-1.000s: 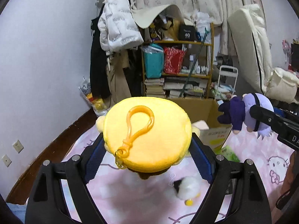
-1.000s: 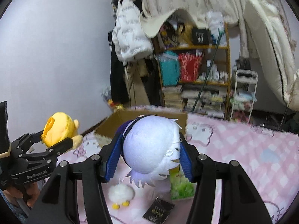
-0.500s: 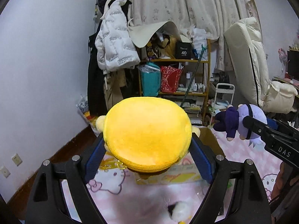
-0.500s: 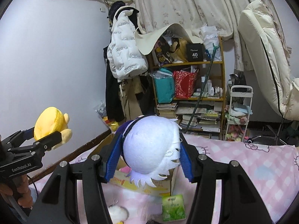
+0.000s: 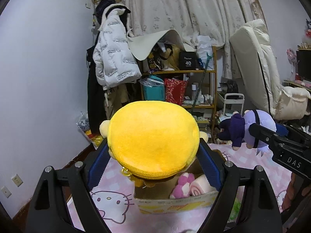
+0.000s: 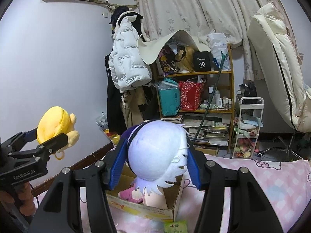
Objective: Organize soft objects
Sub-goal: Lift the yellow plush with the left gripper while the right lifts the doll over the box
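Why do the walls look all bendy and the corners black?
Left wrist view: the fisheye lens curves the wall and blacks out the corners; the close yellow plush looks huge. Right wrist view: same bending, curtain leaning, lavender-haired doll sharp.

The yellow plush [image 5: 153,141] hides the far half of the cardboard box [image 5: 175,203]. The lavender-haired doll [image 6: 157,155] blocks the box's middle, its face turned away. A green packet [image 6: 176,226] at the pink bedspread's [image 6: 272,184] near edge is cut off.
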The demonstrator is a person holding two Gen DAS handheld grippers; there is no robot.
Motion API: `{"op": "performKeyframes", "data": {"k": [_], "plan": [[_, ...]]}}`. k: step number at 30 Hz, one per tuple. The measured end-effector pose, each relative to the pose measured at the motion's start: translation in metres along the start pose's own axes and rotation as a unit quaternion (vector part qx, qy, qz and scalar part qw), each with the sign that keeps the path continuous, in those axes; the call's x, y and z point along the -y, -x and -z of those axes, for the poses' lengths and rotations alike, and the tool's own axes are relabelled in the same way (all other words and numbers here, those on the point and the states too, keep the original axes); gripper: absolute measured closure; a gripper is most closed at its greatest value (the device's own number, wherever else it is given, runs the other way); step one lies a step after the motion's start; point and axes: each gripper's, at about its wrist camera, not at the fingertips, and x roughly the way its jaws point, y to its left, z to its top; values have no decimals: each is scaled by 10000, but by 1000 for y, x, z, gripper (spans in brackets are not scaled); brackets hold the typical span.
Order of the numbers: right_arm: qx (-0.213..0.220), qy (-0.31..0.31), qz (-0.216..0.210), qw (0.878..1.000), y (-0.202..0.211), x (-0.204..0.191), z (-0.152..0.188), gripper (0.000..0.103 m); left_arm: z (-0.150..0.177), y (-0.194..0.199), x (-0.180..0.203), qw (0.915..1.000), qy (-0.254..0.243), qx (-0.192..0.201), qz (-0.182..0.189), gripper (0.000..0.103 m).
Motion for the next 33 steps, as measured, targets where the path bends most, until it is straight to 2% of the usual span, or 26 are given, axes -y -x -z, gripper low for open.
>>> {"op": "performKeyframes", "data": {"k": [8, 15, 22, 33], "plan": [[-24, 70, -69, 9999, -26, 1, 0, 43, 20, -28, 1, 9997, 45, -249, -39, 18], [-355, 55, -52, 9993, -50, 4, 22, 43, 39, -52, 3, 9985, -20, -542, 8, 18], [-540, 81, -54, 9985, -64, 7, 35, 43, 46, -63, 0, 9982, -18, -599, -27, 18], [-729, 51, -174, 9972, -85, 9, 53, 42, 51, -79, 1, 9969, -13, -772, 129, 17]]}}
